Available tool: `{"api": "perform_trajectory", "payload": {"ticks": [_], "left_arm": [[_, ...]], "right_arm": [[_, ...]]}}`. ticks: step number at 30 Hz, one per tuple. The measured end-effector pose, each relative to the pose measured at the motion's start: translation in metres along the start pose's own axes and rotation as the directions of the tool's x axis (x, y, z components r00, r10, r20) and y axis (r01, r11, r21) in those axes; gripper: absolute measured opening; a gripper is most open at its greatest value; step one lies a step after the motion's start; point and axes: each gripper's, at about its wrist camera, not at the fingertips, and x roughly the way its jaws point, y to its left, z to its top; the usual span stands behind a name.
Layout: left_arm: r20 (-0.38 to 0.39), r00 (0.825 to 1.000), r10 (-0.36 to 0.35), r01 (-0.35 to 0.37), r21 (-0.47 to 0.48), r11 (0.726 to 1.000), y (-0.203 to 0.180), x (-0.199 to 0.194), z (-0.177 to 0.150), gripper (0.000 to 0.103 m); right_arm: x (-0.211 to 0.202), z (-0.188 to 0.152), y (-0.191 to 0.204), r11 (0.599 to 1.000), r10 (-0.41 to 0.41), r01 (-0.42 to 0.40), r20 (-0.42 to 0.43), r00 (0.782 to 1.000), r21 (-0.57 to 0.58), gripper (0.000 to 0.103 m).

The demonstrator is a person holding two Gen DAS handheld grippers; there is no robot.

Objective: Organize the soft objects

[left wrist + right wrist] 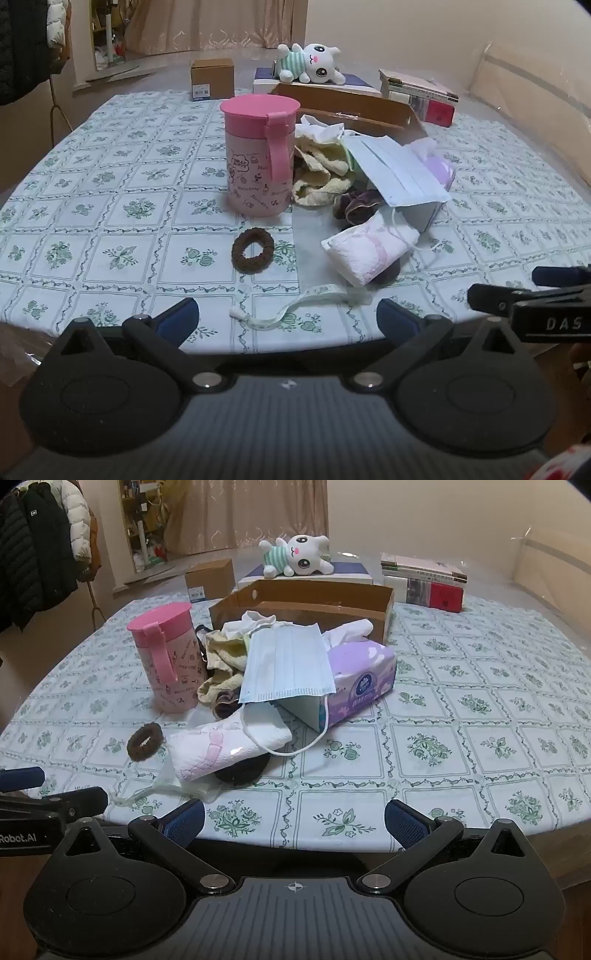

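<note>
A pile of soft things lies mid-table: a blue face mask (290, 664) draped over a purple tissue pack (364, 679), yellow cloths (221, 664), a pink-white packet (221, 751), a brown hair tie (145, 741) and a dark scrunchie (356, 206). The mask (397, 170), packet (369, 249) and hair tie (252, 249) also show in the left wrist view. An open cardboard box (314, 602) stands behind the pile. My left gripper (288, 319) and right gripper (294, 821) are both open and empty at the table's near edge.
A pink lidded cup (260, 153) stands left of the pile. A white strap (291, 306) lies near the front edge. A plush bunny (295, 555) lies on a box at the back, with stacked books (424, 581) and a small carton (210, 579).
</note>
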Motion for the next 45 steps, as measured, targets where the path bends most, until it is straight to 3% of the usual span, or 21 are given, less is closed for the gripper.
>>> {"api": "perform_trajectory", "payload": {"ticks": [4, 9, 45], "left_arm": [[-0.011, 1.000, 0.008, -0.008, 0.017, 1.000, -0.0050, 0.0013, -0.0005, 0.102], [-0.004, 1.000, -0.030, 0.030, -0.020, 0.999, -0.0002, 0.0035, -0.0019, 0.101], [-0.003, 1.000, -0.028, 0.028, -0.020, 0.999, 0.0013, 0.0024, -0.0017, 0.101]], "right_arm": [[0.0006, 0.0001, -0.0002, 1.000, 0.005, -0.005, 0.002, 1.000, 0.003, 0.103], [0.0014, 0.0000, 0.0010, 1.000, -0.001, 0.001, 0.003, 1.000, -0.003, 0.103], [0.0031, 0.0016, 0.0030, 1.000, 0.000, 0.000, 0.005, 1.000, -0.005, 0.103]]}}
